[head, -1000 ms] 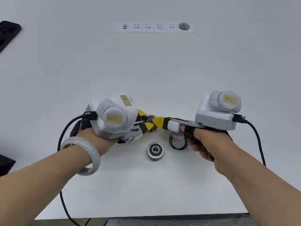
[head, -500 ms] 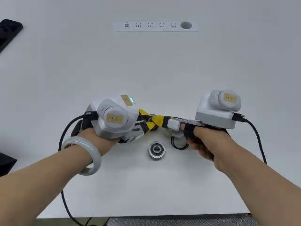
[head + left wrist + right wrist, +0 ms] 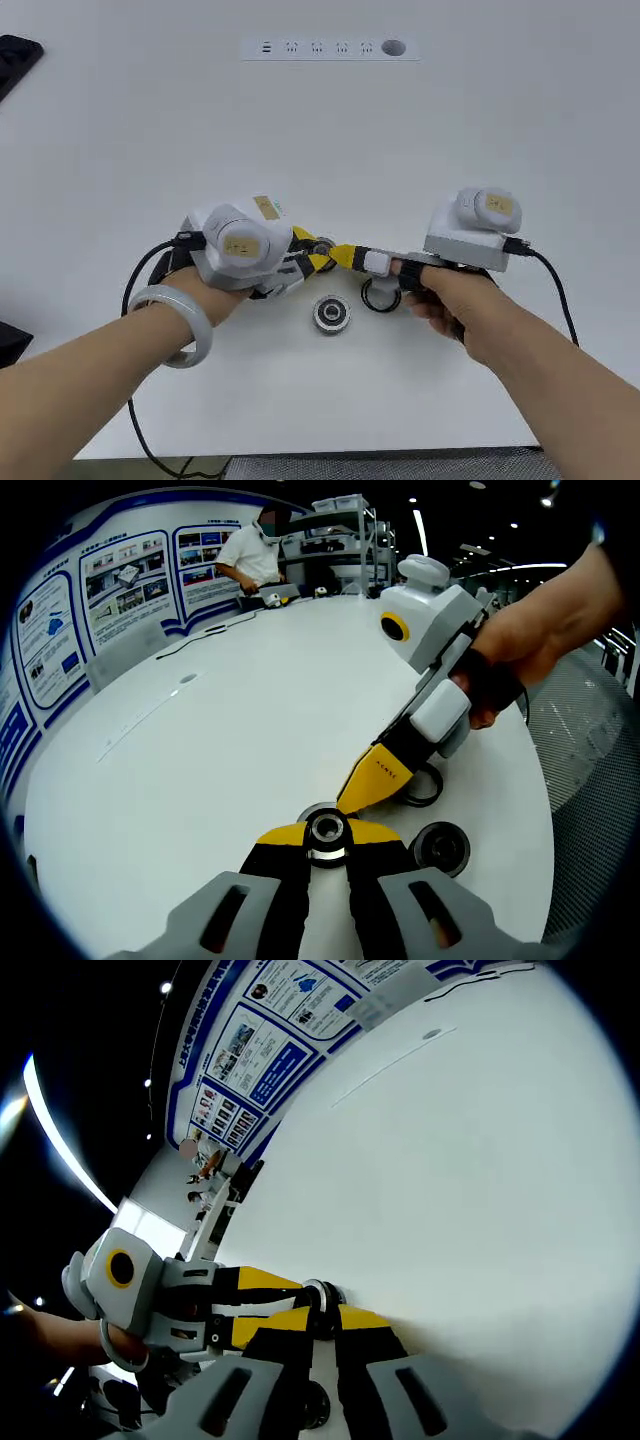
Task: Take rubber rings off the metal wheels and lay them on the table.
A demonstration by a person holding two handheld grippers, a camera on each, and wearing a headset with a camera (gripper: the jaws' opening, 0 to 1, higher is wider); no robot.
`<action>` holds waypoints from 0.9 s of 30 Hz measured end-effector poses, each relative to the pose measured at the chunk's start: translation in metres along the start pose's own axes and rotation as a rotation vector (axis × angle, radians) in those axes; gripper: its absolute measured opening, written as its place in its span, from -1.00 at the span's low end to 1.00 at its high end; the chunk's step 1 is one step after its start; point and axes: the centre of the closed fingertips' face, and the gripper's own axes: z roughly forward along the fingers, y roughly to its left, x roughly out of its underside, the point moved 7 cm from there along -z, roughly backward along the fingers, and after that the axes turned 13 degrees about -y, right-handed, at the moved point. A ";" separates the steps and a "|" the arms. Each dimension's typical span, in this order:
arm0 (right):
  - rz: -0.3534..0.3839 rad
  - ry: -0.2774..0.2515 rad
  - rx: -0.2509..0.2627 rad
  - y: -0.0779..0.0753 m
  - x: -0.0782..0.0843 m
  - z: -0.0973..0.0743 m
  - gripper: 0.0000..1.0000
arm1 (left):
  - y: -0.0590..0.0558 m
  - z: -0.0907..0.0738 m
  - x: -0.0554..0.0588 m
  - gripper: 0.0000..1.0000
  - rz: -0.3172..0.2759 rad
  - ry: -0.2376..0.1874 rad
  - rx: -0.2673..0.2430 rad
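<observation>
My left gripper (image 3: 312,256) is shut on a small metal wheel (image 3: 322,247), held just above the white table (image 3: 300,140). The left gripper view shows that wheel (image 3: 327,835) clamped between the yellow jaw tips. My right gripper (image 3: 338,256) comes in from the right, its yellow tips closed on the rubber ring at the wheel's rim (image 3: 318,1298). On the table below lie a second wheel (image 3: 331,314) and a loose black rubber ring (image 3: 380,297), both apart from the grippers.
A white power strip (image 3: 330,48) lies at the far side of the table. A black object (image 3: 15,52) sits at the far left corner. Cables trail from both grippers towards the near table edge (image 3: 300,452). A person (image 3: 252,550) stands far behind the bench.
Both grippers stay together on the held wheel. The right hand has drifted slightly to the right, and the head camera has shifted a little.
</observation>
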 end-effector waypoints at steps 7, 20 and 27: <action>-0.012 -0.013 -0.006 0.000 -0.004 -0.001 -0.95 | 0.000 0.000 0.000 -0.73 0.000 0.000 -0.002; -0.026 -0.017 -0.024 0.005 -0.003 0.000 -0.64 | 0.000 0.000 0.001 -0.73 -0.003 -0.002 -0.003; -0.027 -0.020 -0.029 0.006 -0.001 0.007 -0.59 | 0.000 0.000 0.001 -0.73 -0.004 -0.005 -0.004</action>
